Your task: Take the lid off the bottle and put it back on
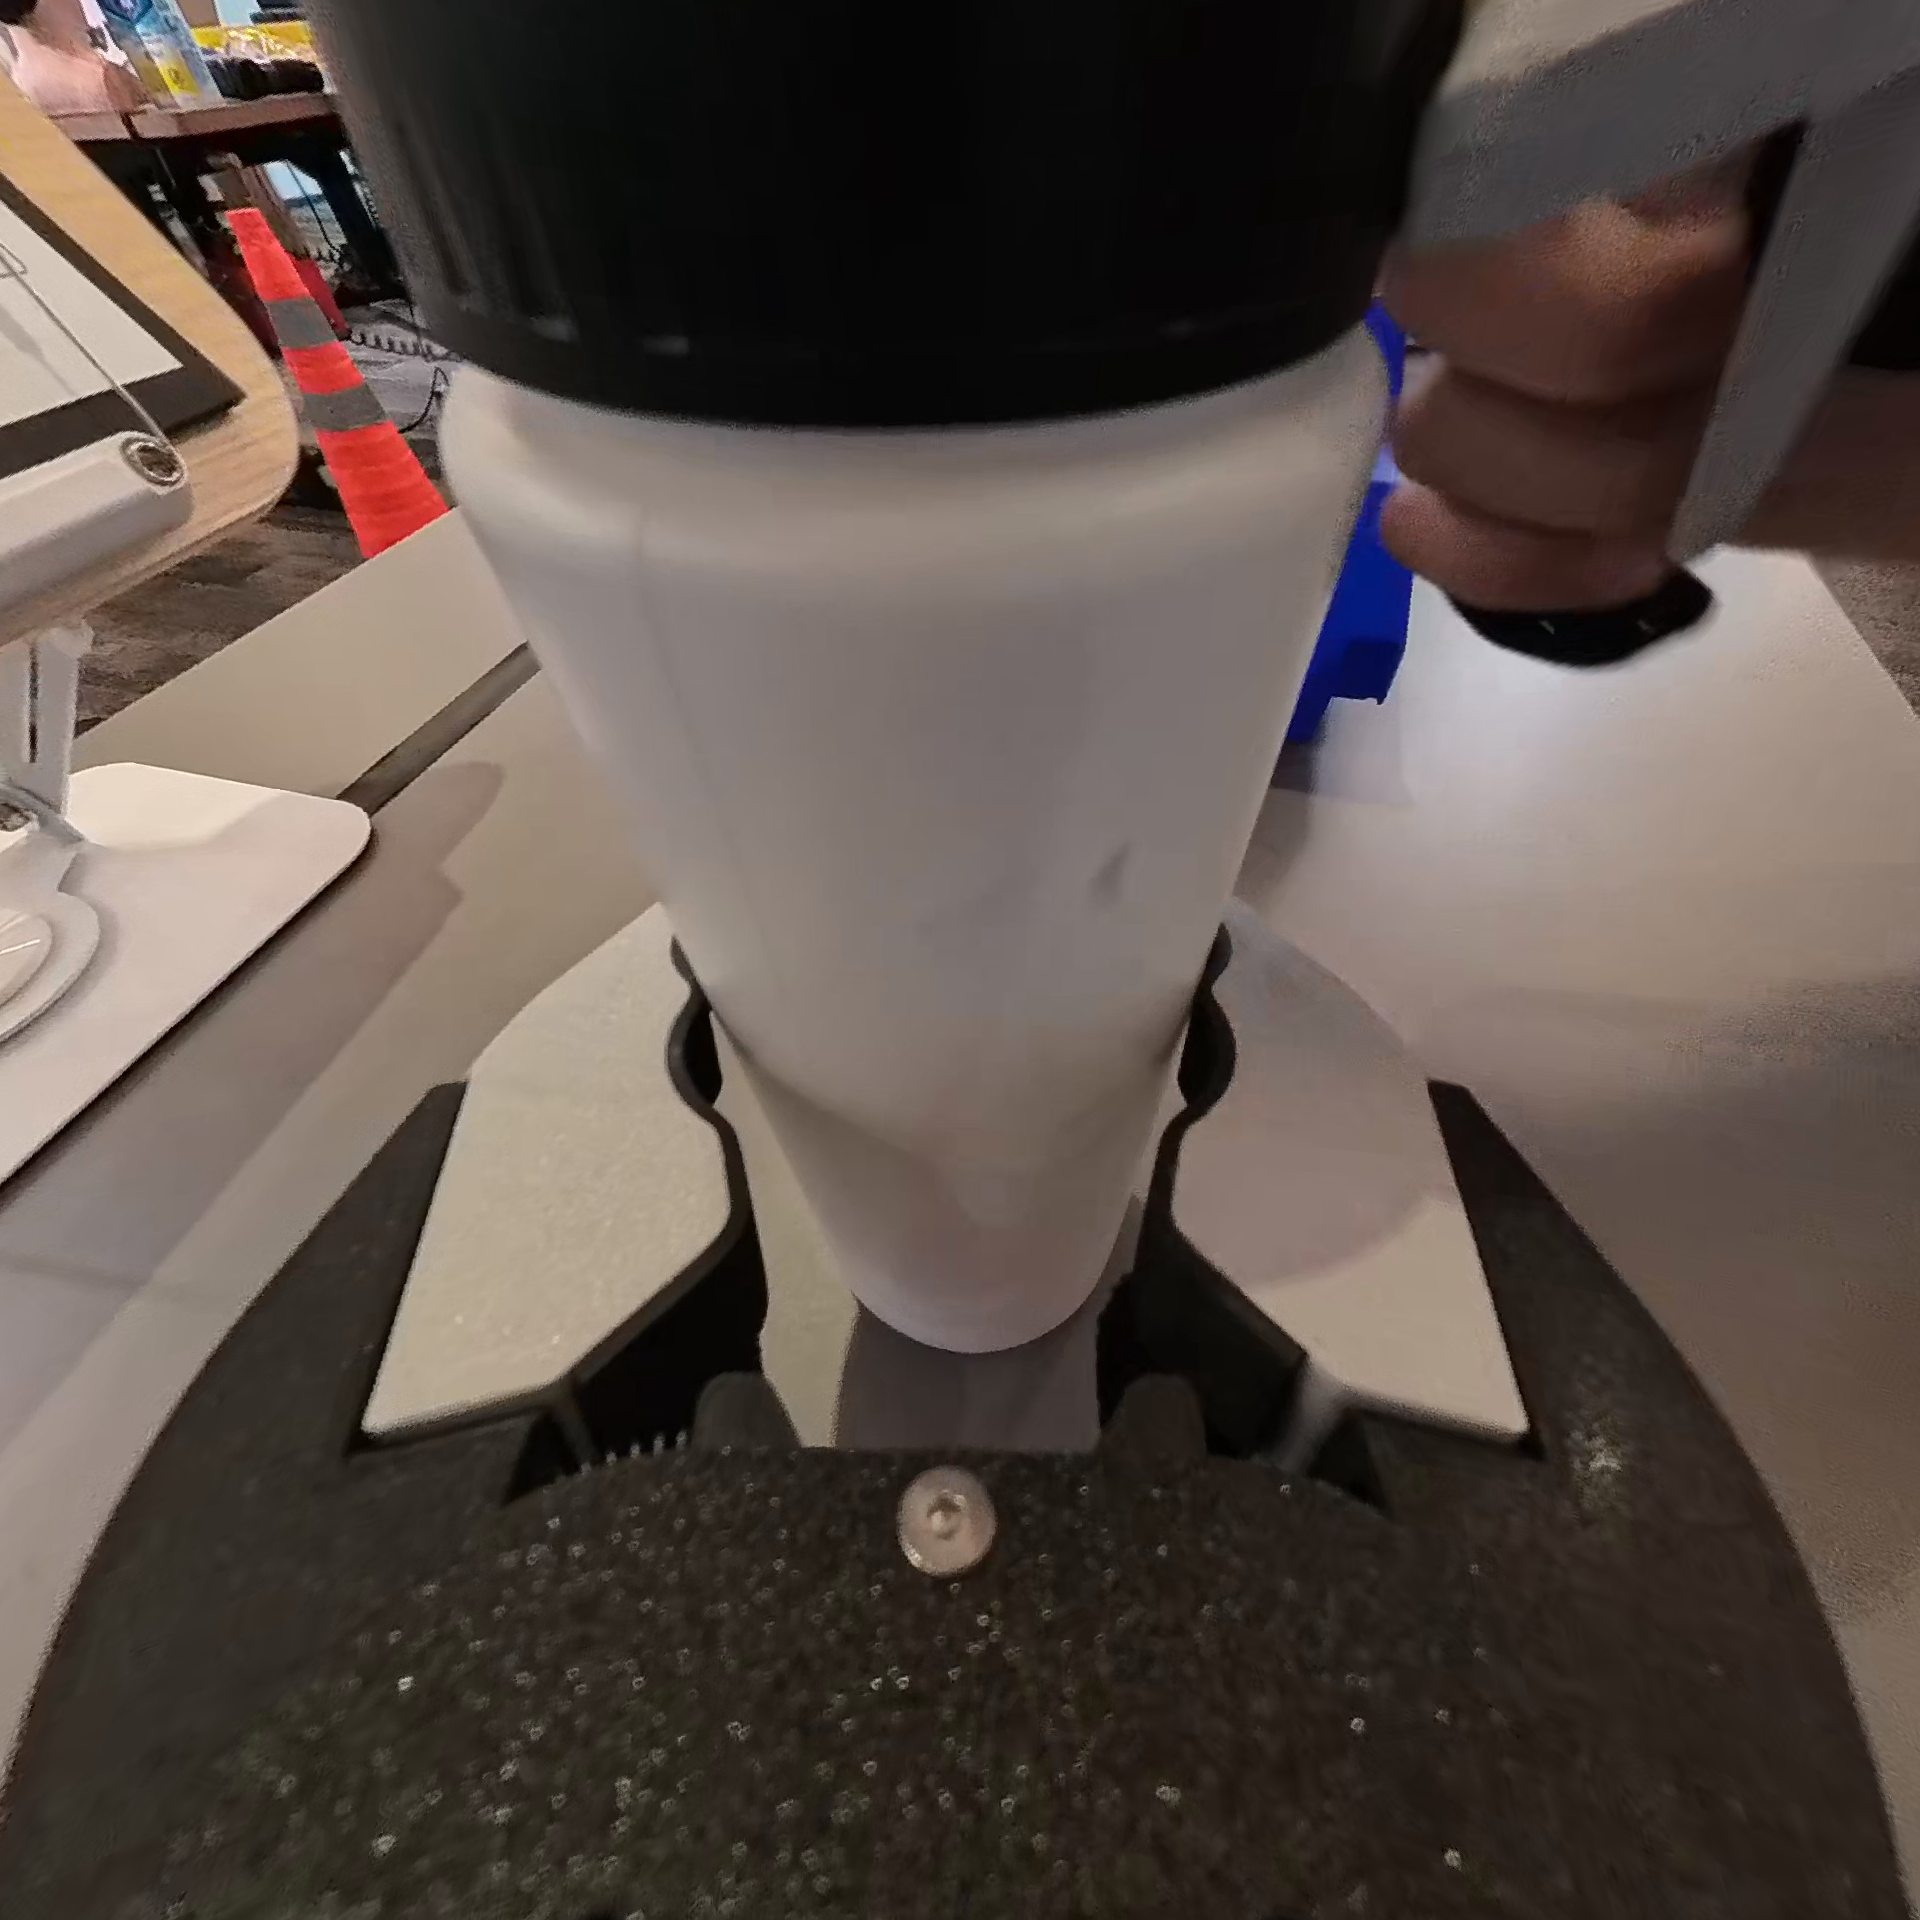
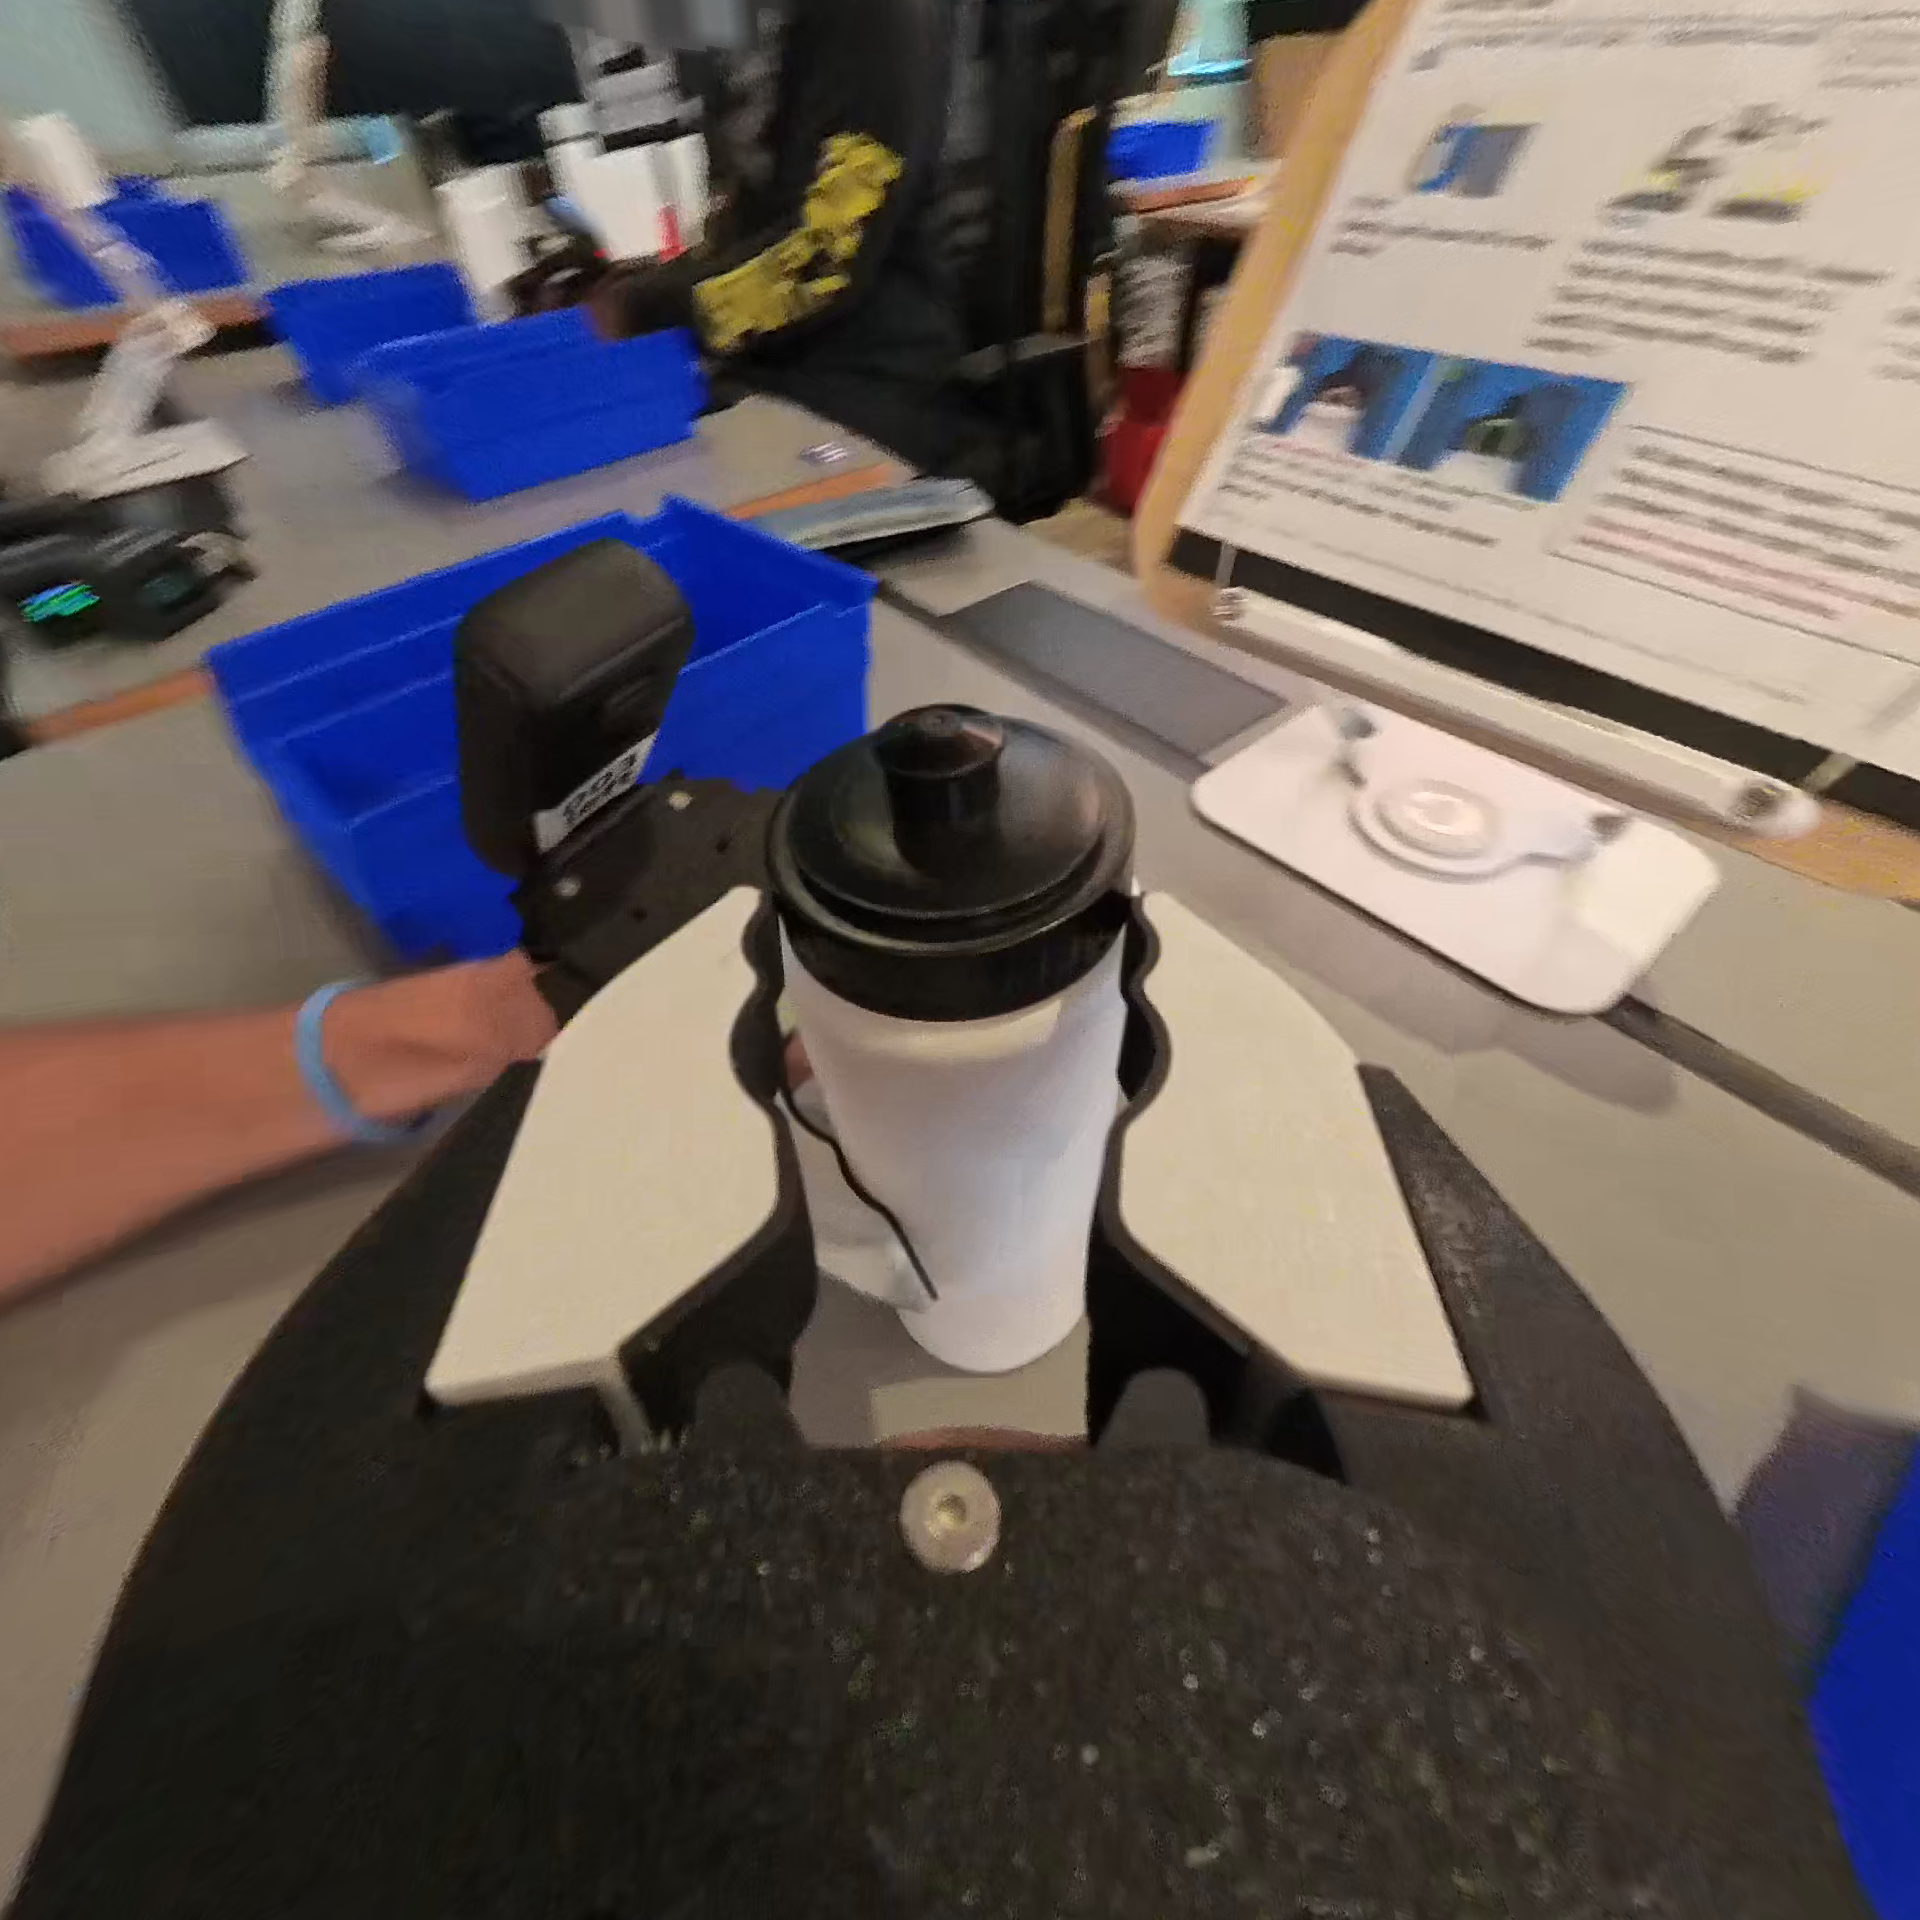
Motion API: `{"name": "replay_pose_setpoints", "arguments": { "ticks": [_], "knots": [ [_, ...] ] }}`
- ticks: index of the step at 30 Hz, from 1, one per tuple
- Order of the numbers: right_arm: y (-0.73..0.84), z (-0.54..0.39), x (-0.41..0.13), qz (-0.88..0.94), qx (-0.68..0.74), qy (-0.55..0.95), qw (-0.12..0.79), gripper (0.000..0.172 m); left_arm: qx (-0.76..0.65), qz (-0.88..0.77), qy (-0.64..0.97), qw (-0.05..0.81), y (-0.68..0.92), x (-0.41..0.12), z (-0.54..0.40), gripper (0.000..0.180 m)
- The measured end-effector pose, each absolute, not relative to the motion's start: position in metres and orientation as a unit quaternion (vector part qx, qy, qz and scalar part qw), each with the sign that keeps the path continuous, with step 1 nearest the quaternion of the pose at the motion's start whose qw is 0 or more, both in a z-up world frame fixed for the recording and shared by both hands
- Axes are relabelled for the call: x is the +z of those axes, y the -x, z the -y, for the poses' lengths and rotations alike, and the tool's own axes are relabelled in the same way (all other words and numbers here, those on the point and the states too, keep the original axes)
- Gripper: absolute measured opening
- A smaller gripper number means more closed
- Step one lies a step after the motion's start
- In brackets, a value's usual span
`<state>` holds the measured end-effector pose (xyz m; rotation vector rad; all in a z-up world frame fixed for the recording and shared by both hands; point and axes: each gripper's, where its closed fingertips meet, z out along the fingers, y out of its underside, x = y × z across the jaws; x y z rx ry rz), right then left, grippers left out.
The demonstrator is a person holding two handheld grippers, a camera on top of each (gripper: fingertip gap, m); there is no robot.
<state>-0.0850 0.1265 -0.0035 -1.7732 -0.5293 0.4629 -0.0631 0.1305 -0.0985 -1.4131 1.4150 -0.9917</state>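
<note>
A white bottle (image 1: pixel 914 779) with a black spouted lid (image 1: pixel 883 208) stands on the grey table (image 1: pixel 1558 935). My left gripper (image 1: pixel 951 1029) is low around the bottle's lower body. Its fingertips (image 1: pixel 694 1023) stand wide on either side and do not clamp the bottle, which looks smeared against them. In the right wrist view my right gripper (image 2: pixel 951 966) comes from above. Its two pads (image 2: pixel 756 966) press on the sides of the lid (image 2: pixel 951 862), which is on the bottle (image 2: pixel 966 1143). The left gripper's camera mount (image 2: pixel 566 696) and a hand (image 2: pixel 436 1029) show behind the bottle on the left.
A blue bin (image 2: pixel 343 748) stands just behind the bottle, and it also shows in the left wrist view (image 1: pixel 1351 623). More blue bins (image 2: pixel 520 405) stand farther back. A printed board (image 2: pixel 1558 364) on a white stand base (image 2: pixel 1455 862) is to the right. An orange cone (image 1: pixel 343 416) stands on the floor.
</note>
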Motion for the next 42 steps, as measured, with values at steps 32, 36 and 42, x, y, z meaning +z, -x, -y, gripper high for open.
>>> {"name": "replay_pose_setpoints", "arguments": {
  "ticks": [32,36,42],
  "knots": [
    [0.087,-0.122,-0.005,0.276,0.218,0.755,0.554,0.066,-0.386,-0.583,0.563,0.440,0.062,-0.100,-0.126,0.087],
    [0.086,-0.122,-0.006,0.226,0.147,0.779,0.567,0.066,-0.386,-0.584,0.562,0.441,0.061,-0.099,-0.125,0.087],
    [0.081,-0.111,0.009,0.315,0.137,0.743,0.574,0.074,-0.387,-0.585,0.562,0.439,0.060,-0.100,-0.124,0.087]
  ]
}}
